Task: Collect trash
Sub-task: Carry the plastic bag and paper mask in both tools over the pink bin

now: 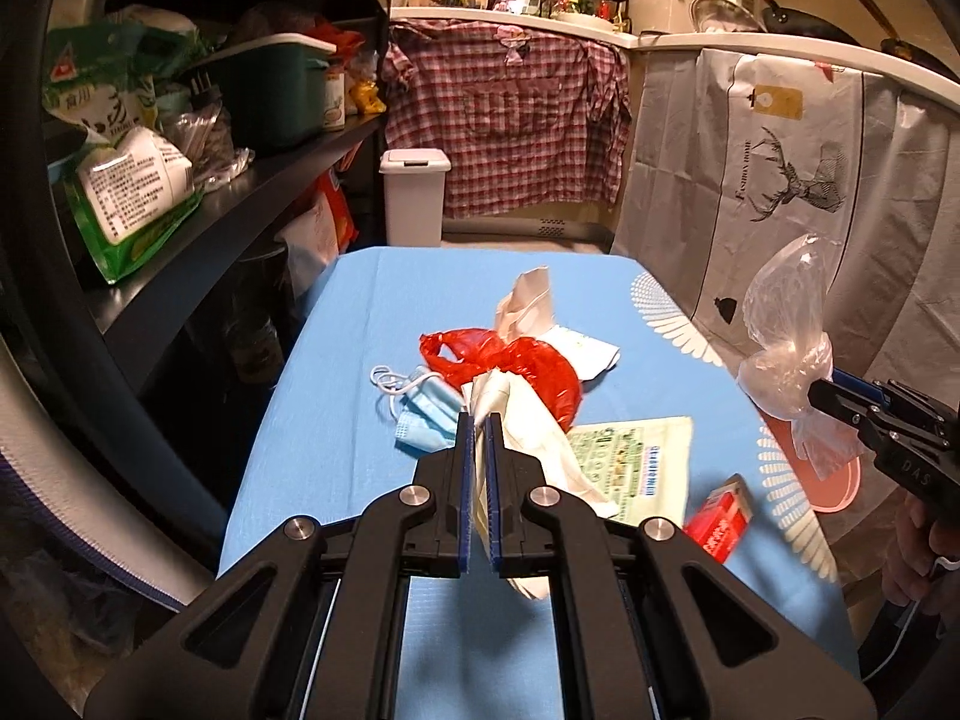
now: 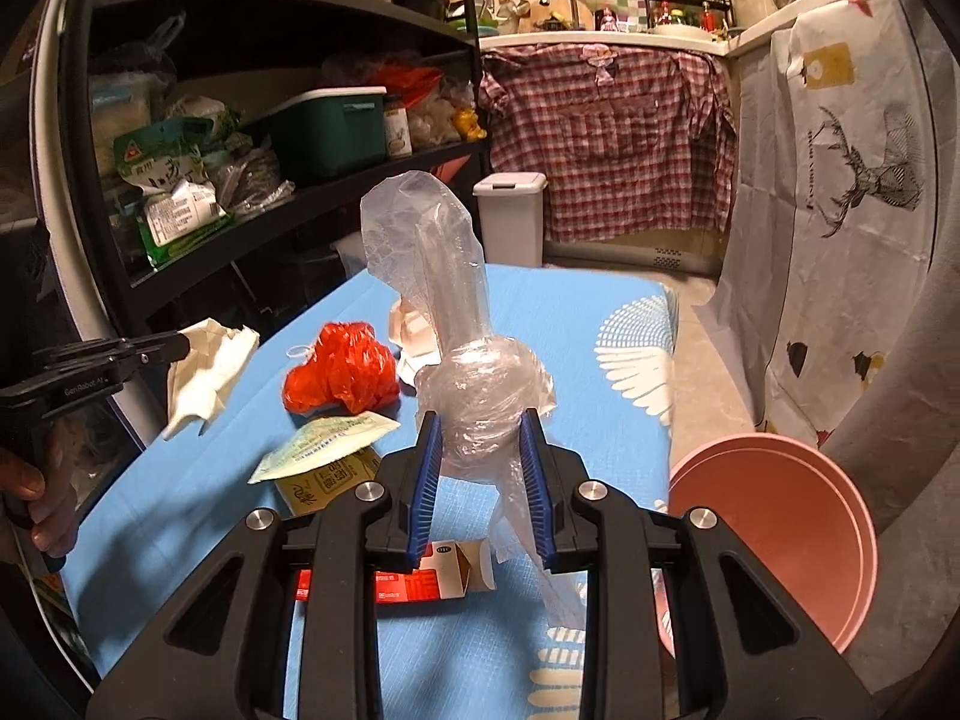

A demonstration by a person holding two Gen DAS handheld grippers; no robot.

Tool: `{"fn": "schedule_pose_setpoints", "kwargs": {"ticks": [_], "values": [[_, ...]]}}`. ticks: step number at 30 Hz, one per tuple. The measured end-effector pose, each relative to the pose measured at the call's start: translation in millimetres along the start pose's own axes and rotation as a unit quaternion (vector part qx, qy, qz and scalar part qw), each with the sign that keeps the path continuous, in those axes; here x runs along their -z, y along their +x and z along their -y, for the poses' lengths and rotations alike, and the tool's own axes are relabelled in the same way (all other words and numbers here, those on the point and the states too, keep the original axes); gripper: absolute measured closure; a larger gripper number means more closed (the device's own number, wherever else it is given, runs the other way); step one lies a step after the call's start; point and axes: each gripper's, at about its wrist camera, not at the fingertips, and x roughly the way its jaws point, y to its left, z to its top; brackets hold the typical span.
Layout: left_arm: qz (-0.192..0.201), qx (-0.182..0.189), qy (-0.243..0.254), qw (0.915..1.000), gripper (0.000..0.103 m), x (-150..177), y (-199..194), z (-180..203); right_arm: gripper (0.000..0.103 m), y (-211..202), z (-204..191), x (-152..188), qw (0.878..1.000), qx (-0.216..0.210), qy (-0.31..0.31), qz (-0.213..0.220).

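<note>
Midway, both claws loaded, most litter still on the desk.

Nearest, the left claw (image 1: 478,420) is clamped on a white paper scrap (image 1: 528,420); the right claw (image 2: 480,420) pinches a knotted clear plastic bag (image 2: 474,384) beside the pink basin (image 2: 774,534). Further out a red carton (image 1: 720,516), green packet (image 1: 636,468), face mask (image 1: 420,408) and red bag (image 1: 528,366) remain; far off stands a white bin (image 1: 414,192).

White lettering reading "GenRobot.AI" is showing on the black body of the left gripper (image 2: 183,347), far left of the right claw (the last characters are faint). The letters "DAS" are appearing on the black right gripper (image 1: 831,399), right of the left claw.
</note>
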Motion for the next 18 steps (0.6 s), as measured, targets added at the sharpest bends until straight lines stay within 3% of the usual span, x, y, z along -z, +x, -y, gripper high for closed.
{"fn": "schedule_pose_setpoints", "kwargs": {"ticks": [18], "values": [[0.020, 0.026, 0.003, 0.9994, 0.099, -8, -23, 30, 0.076, -80, 19, -29, 0.999, 0.019, -0.005, 0.049]]}}
